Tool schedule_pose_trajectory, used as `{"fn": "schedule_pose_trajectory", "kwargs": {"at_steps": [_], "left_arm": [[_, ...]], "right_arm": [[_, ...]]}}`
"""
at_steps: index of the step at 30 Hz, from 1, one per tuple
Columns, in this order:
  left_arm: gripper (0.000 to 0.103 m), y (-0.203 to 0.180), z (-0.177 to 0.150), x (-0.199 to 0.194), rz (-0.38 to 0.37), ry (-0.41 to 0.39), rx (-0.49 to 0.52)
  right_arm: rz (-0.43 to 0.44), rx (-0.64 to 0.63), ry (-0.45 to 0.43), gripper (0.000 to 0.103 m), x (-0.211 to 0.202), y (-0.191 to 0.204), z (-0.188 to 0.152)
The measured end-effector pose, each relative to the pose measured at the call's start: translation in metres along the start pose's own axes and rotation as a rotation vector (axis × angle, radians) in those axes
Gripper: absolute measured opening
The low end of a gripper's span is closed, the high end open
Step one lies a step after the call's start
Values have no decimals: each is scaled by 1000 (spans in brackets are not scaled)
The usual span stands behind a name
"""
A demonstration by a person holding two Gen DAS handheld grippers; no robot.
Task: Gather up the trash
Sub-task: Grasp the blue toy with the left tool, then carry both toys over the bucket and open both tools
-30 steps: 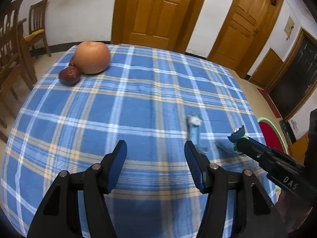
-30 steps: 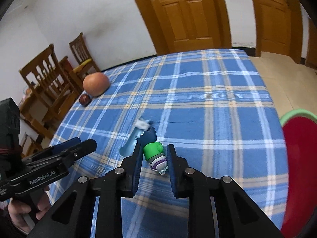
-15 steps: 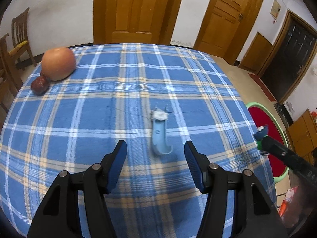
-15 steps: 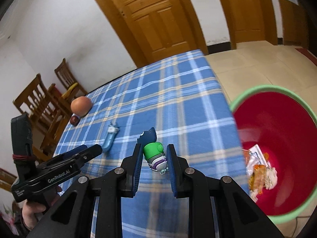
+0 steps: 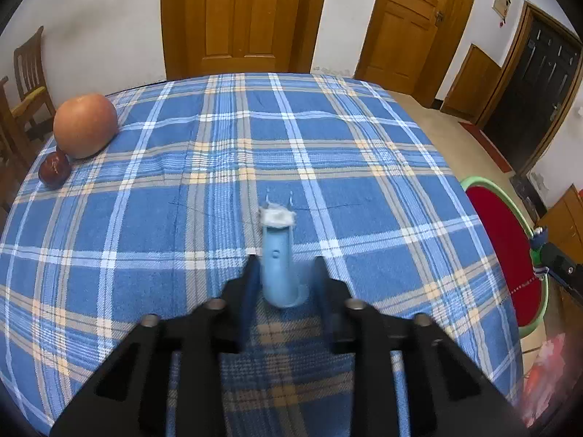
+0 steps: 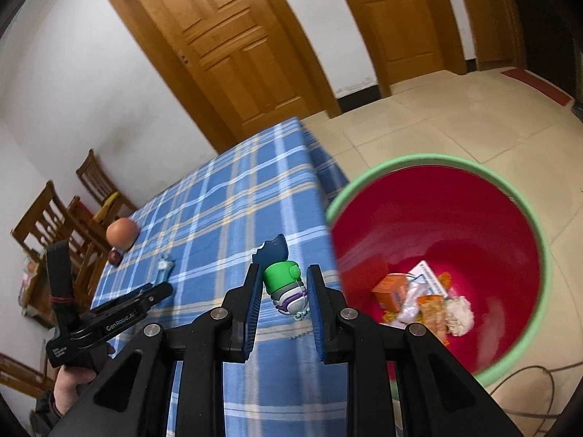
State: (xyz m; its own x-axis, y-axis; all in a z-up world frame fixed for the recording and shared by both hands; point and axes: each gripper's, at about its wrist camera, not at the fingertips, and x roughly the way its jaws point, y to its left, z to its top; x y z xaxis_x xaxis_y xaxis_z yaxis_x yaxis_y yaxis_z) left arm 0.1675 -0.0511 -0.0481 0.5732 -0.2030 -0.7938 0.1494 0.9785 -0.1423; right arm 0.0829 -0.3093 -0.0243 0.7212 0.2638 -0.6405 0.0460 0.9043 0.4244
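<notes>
A light blue plastic piece with a white tuft (image 5: pixel 277 262) lies on the blue plaid tablecloth (image 5: pixel 182 182). My left gripper (image 5: pixel 282 280) straddles its near end, its blurred jaws close on either side; contact is unclear. My right gripper (image 6: pixel 284 291) is shut on a small green, purple and white toy (image 6: pixel 286 286) with a dark blue part, held near the table's edge beside the red bin (image 6: pixel 437 218). The blue piece also shows in the right wrist view (image 6: pixel 164 267), just ahead of the left gripper (image 6: pixel 160 291).
The red bin with a green rim (image 5: pixel 503 255) stands on the floor right of the table and holds wrappers and paper (image 6: pixel 422 302). A large orange fruit (image 5: pixel 84 125) and a small dark red fruit (image 5: pixel 54 169) sit at the far left. Wooden chairs (image 6: pixel 54 218) stand beyond.
My left gripper has moved forward over the blue piece and its jaws have narrowed around it. My right gripper has carried the toy right, toward the red bin.
</notes>
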Motion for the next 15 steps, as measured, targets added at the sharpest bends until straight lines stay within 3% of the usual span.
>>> {"fn": "schedule_pose_trajectory", "kwargs": {"at_steps": [1,15], "left_arm": [[17,1,0,0,-5,3,-5],[17,-39,6,-13,-136,-1,35]], "right_arm": [[-6,9,-5,25,-2,-4,0],[-104,127,-20,25,-10,-60,-5]]}}
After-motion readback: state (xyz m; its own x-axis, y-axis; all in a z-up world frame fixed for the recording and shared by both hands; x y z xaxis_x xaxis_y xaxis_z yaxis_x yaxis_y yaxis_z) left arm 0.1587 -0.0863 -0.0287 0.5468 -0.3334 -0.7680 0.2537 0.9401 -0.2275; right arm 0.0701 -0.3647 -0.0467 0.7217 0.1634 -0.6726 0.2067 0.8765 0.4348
